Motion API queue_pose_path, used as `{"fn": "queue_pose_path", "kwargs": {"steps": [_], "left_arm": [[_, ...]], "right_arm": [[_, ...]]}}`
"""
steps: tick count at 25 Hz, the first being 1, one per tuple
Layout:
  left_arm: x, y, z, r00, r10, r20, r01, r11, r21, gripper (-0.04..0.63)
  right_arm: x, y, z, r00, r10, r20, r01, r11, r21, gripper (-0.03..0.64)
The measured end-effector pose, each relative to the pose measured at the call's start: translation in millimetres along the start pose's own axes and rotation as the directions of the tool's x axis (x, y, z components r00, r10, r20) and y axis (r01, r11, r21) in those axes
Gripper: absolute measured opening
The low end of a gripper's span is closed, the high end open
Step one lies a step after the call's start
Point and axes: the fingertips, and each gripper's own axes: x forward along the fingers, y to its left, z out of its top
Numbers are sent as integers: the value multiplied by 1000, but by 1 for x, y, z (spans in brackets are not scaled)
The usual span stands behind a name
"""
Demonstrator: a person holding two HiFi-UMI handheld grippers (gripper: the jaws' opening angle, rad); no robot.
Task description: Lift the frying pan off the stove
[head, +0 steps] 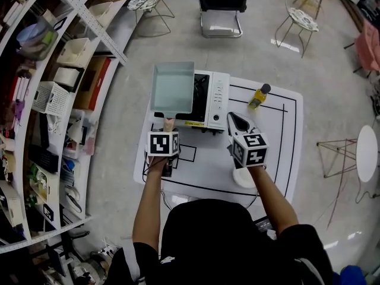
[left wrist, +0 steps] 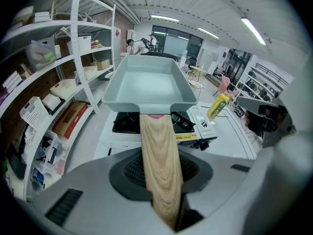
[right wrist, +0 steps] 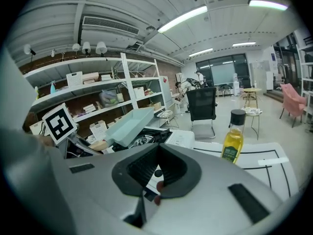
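Note:
A pale green rectangular frying pan (head: 173, 88) with a wooden handle (head: 169, 124) hangs above the left part of the white portable stove (head: 212, 100). My left gripper (head: 168, 127) is shut on that handle. In the left gripper view the handle (left wrist: 159, 146) runs between the pads of my left gripper (left wrist: 160, 169) and the pan (left wrist: 146, 84) floats over the black burner of the stove (left wrist: 146, 124). My right gripper (head: 234, 121) hovers by the stove's right front corner, jaws together and empty. From my right gripper (right wrist: 157, 148) the pan (right wrist: 129, 124) shows tilted at the left.
A yellow oil bottle (head: 259, 96) stands on the white table (head: 273, 153) right of the stove. A small white round object (head: 243, 179) lies near the table's front edge. Metal shelves (head: 53, 94) with boxes line the left. A black chair (head: 221, 5) stands beyond the table.

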Motion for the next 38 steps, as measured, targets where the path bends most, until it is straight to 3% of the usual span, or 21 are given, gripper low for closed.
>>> {"fn": "queue_pose_path", "kwargs": {"steps": [15, 38], "left_arm": [[-79, -4, -12, 987, -44, 155, 37, 998, 47, 103], [-179, 11, -87, 964, -102, 247, 78, 991, 106, 104]], "right_arm": [[-45, 57, 6, 998, -23, 65, 28, 997, -72, 2], [-124, 159, -8, 986, -65, 152, 83, 990, -117, 2]]}}
